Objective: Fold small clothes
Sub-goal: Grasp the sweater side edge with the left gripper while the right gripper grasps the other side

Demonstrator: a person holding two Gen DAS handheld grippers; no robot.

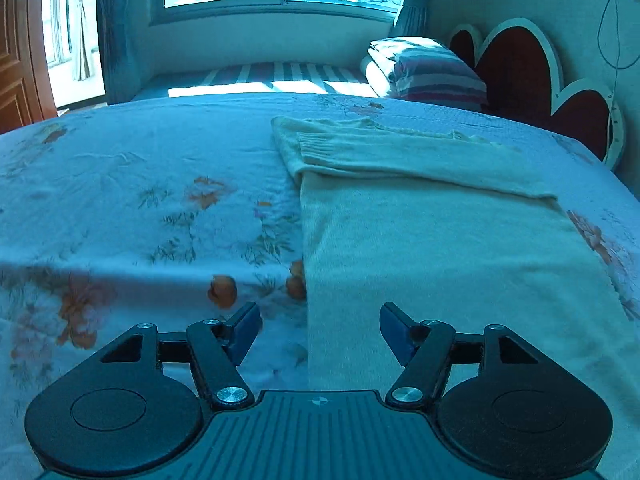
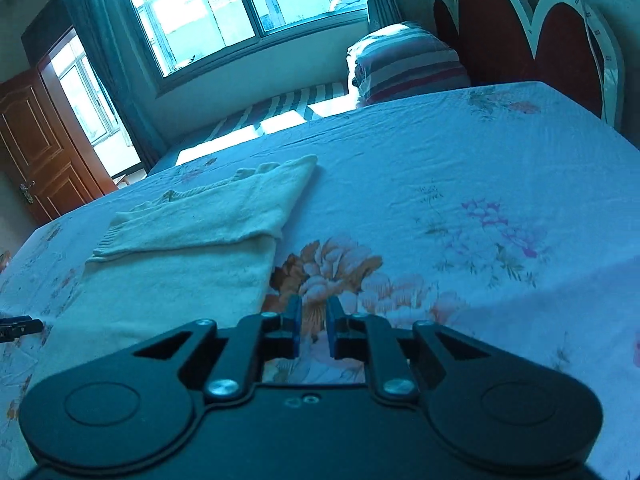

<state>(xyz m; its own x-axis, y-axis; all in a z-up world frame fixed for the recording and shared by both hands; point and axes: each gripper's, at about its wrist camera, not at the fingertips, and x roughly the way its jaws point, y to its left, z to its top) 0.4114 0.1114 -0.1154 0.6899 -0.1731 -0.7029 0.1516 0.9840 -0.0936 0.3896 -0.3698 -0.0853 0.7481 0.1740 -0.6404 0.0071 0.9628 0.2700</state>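
Bed (image 1: 140, 168) w/ pale floral sheet fills both views; window, curtains, striped folded bedding (image 1: 424, 68) and red heart-shaped headboard (image 1: 516, 64) beyond. Wooden door (image 2: 44, 148) off to one side in right wrist view.

Cream knit sweater (image 1: 420, 220) lying flat on the bed, body running as a long narrow strip toward the cameras. Sleeve (image 1: 400, 160) folded across the upper part, ribbed cuff near the strip's left edge in left wrist view. Same sweater (image 2: 180, 248) at left of right wrist view, side edge straight, floral sheet bare beside it.

Step in hand, judged: side and sleeve folds look done, lengthwise fold not yet made. Next move prob. calls for a pinch on the near hem w/ both tongs, one per corner, then a carry up toward the neckline so edges line up. Knit looks soft and floppy, so likely to sag if gripped off-corner.

Left tongs (image 1: 320, 324) released, jaws wide apart, nothing between; angled down over the near end, straddling the sweater's left edge, not touching cloth as far as visible. Right tongs (image 2: 314, 320) nearly closed, narrow gap, empty; angled down over bare sheet just right of the sweater. Tip of other tool (image 2: 20, 326) peeking in at far left edge of right wrist view.
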